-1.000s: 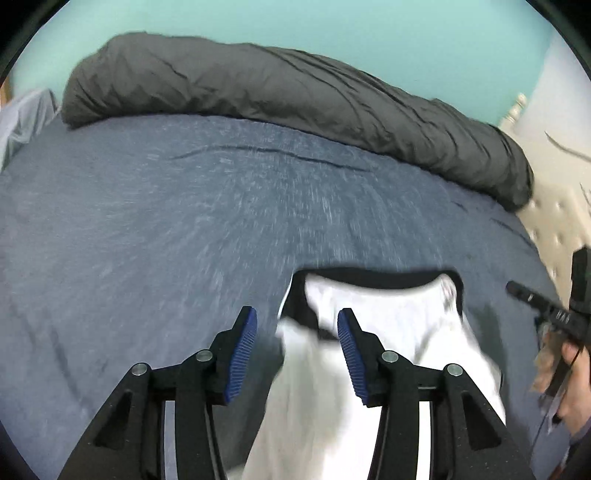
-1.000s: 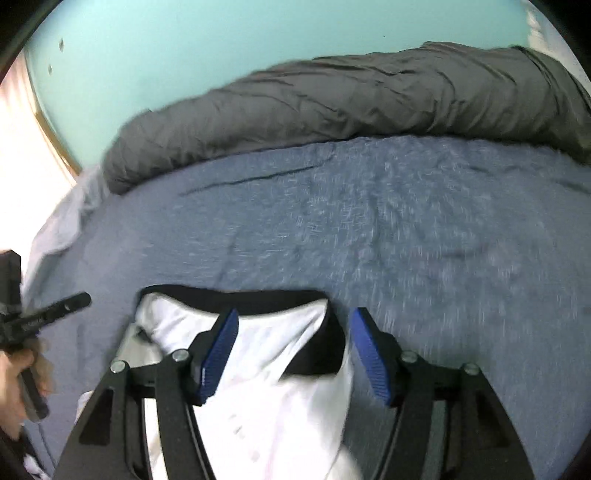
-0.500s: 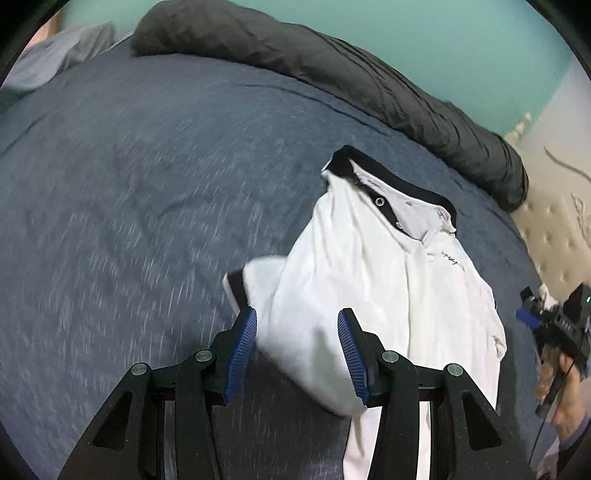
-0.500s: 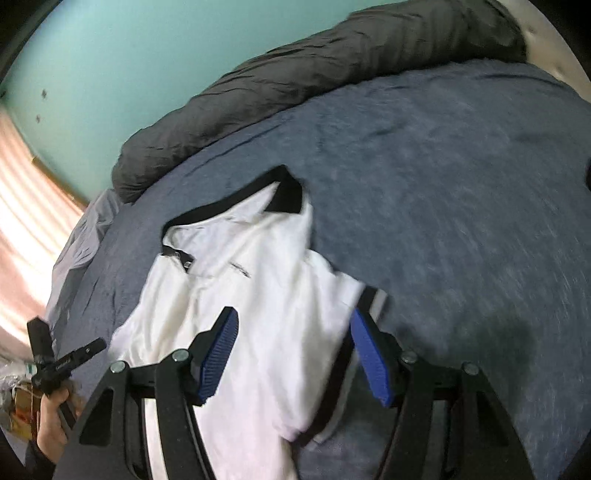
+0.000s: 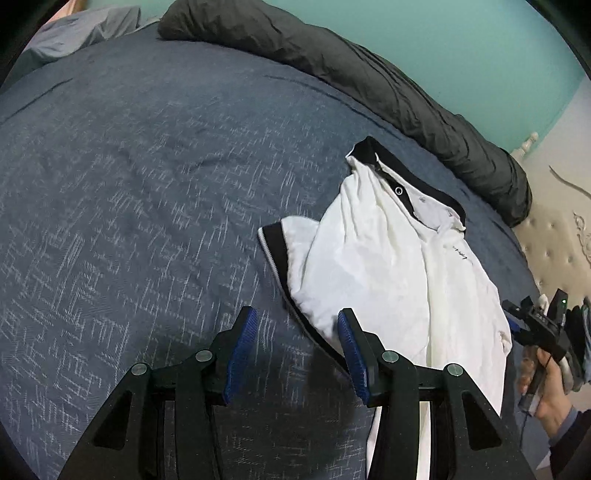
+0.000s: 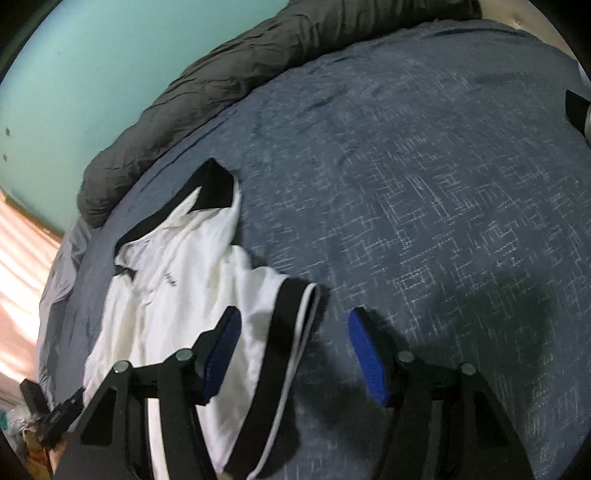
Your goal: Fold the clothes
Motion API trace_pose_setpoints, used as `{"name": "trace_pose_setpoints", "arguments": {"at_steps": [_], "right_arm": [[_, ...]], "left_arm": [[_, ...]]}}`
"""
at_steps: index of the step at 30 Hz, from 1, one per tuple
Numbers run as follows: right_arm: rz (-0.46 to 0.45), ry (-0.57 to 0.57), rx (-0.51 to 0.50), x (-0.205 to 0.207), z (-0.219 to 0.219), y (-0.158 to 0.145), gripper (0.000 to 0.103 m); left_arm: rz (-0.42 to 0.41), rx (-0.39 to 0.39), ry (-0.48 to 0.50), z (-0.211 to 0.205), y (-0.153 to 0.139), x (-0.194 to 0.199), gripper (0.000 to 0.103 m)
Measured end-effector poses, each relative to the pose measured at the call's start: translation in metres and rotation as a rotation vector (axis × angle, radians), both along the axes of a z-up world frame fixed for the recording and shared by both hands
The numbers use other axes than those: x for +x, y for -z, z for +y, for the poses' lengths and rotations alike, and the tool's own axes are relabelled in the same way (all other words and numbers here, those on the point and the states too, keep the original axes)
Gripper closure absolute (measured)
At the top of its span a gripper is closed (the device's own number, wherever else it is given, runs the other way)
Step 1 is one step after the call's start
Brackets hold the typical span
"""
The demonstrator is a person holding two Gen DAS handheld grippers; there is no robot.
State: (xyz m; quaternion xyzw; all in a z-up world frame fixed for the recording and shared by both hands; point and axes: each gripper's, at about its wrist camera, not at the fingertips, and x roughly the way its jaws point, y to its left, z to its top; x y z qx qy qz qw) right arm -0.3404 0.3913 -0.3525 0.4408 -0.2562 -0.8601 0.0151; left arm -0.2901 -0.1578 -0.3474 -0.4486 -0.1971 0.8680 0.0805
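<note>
One white polo shirt [image 5: 384,266] lies crumpled on the blue patterned bed cover [image 5: 129,206], and we find it near the far side of the bed, just short of the dark grey duvet [image 5: 369,85] rolled along the turquoise wall [image 5: 461,48]. We note a black collar [image 5: 413,177] at the far end, a round snap [image 5: 398,190] on the black placket, and a black sleeve cuff [image 5: 275,251] edged with a white stripe, turned out toward the bare cover. We see a small line of dark script [image 5: 460,253] on the chest; it is too small to read.

We hold the left gripper [image 5: 295,343] above the cover at the near edge of the shirt. Its blue-padded fingers [image 5: 242,347] stand apart with nothing between them; the right-hand pad overlaps the shirt hem in the left wrist view.

We hold the right gripper [image 6: 295,354] over the striped cuff [image 6: 291,332]. Its fingers [image 6: 369,358] are likewise spread wide, gripping nothing, and the cuff lies below the gap.

We also see a hand [image 5: 550,387] on a black gripper handle at the right edge of the left wrist view, and a pale grey sheet [image 5: 77,33] at the bed's far left corner.
</note>
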Motion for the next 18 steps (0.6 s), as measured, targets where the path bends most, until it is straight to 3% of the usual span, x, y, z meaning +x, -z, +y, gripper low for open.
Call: {"name": "trace_pose_setpoints", "arguments": {"at_steps": [1, 4, 6, 8, 18], "right_arm": [[0.006, -0.004, 0.013, -0.001, -0.002, 0.001, 0.048], [0.034, -0.010, 0.035, -0.004, -0.007, 0.003, 0.068], [0.053, -0.021, 0.031, -0.004, -0.008, 0.004, 0.090], [0.064, -0.045, 0.044, -0.006, -0.015, 0.002, 0.097], [0.109, 0.042, 0.124, 0.000, 0.010, -0.040, 0.102]], "left_arm": [[0.000, 0.003, -0.001, -0.001, 0.000, 0.000, 0.053], [0.001, 0.012, -0.003, -0.002, 0.000, 0.002, 0.053], [0.002, 0.018, -0.005, -0.003, 0.000, 0.003, 0.053], [0.002, 0.025, -0.007, -0.005, 0.000, 0.004, 0.053], [0.011, 0.047, -0.023, -0.009, -0.006, 0.008, 0.053]]}}
